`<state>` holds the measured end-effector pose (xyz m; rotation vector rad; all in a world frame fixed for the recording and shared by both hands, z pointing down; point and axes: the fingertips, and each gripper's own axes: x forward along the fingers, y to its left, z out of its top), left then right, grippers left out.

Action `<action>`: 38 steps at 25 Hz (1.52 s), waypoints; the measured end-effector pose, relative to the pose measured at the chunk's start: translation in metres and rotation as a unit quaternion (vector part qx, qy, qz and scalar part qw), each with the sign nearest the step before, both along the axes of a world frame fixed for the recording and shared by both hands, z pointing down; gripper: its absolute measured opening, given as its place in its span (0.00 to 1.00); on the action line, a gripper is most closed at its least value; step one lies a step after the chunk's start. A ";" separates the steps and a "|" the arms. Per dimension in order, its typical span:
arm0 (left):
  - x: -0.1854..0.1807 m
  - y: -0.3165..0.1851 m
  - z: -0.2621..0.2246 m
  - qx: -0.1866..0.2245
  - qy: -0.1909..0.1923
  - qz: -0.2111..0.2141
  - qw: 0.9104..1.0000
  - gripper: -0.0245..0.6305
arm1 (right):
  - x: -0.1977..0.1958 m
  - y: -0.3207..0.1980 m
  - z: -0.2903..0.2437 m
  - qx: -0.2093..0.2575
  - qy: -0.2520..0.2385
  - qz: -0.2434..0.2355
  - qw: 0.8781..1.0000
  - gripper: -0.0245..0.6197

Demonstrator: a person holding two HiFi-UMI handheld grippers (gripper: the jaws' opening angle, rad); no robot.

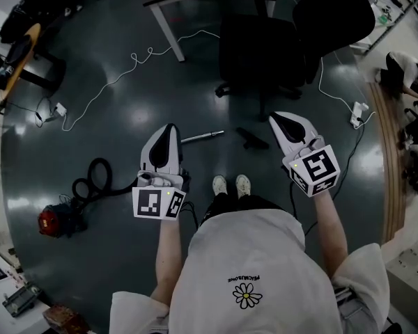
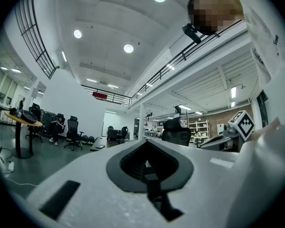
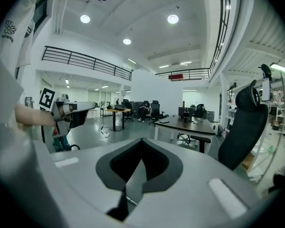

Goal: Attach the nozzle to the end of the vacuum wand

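Shirt [image 1: 247,277] carried a daisy print with small upside-down lettering, too small to read. Left gripper [image 1: 168,131] and right gripper [image 1: 279,120] both had jaws closed together, empty. Past the shoes [image 1: 231,184], vacuum wand [image 1: 202,137] and black nozzle [image 1: 252,139] lay apart on the dark floor [image 1: 125,117], red vacuum [image 1: 54,220] left, office chair [image 1: 261,47] farthest.

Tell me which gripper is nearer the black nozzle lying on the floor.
Right. In the head view the right gripper hangs just right of the nozzle; the left gripper is farther off to its left, past the metal wand's far end.
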<state>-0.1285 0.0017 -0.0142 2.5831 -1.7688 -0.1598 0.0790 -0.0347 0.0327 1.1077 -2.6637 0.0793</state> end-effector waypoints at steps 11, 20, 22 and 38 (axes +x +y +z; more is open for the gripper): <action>0.006 -0.074 0.185 -0.069 -0.056 0.139 0.986 0.25 | -0.024 -0.051 0.161 -0.032 0.077 -0.122 0.989 0.25; -0.005 -0.116 0.698 -0.240 -0.206 0.361 0.877 0.53 | -0.004 -0.061 0.656 -0.055 0.338 -0.344 0.874 0.42; -0.016 -0.128 0.787 -0.272 -0.254 0.377 0.848 0.54 | 0.007 -0.060 0.741 -0.054 0.385 -0.378 0.840 0.44; -0.072 -0.159 1.034 -0.369 -0.521 0.387 0.666 0.51 | 0.008 -0.060 0.955 -0.035 0.488 -0.489 0.722 0.39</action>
